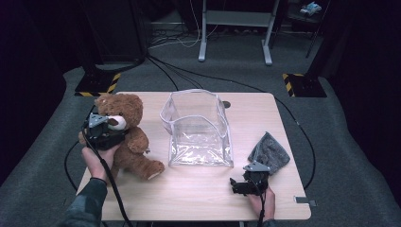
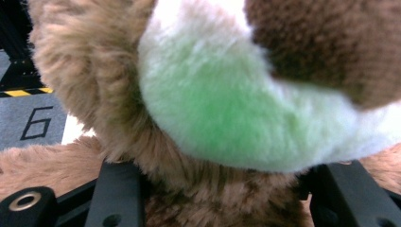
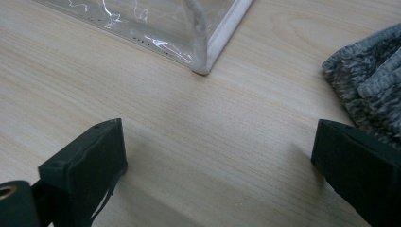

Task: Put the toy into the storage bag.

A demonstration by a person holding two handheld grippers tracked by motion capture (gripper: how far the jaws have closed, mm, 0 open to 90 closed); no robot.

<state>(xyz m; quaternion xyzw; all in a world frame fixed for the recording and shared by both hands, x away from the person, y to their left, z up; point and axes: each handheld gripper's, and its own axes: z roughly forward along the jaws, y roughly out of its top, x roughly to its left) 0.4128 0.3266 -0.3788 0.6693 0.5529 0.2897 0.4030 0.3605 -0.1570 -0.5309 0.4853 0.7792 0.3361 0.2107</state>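
Nearest the high camera, at the table's near edge, two hands are seen, each with a gripper. On the left, the left hand holds the left gripper against the front of a brown teddy bear, which sits near the left edge of the wooden table. In the left gripper view, the two black jaws stand on either side of the bear's brown fur just below its pale muzzle, with the fur filling the gap between them, so the bear is taken to be clamped between the jaws. The bear's head is upright and one of its feet points toward the table's middle.

At the centre of the table, a clear plastic pouch stands open at the top, just beside the bear but apart from it. Its white-edged corner is seen in the right gripper view.

Further right, a grey knitted cloth lies on the table near the right edge. Just in front of it, the right gripper is held low over the table by the right hand. Its jaws are spread wide apart, with bare wood between them; the cloth lies just beyond the right-hand jaw.
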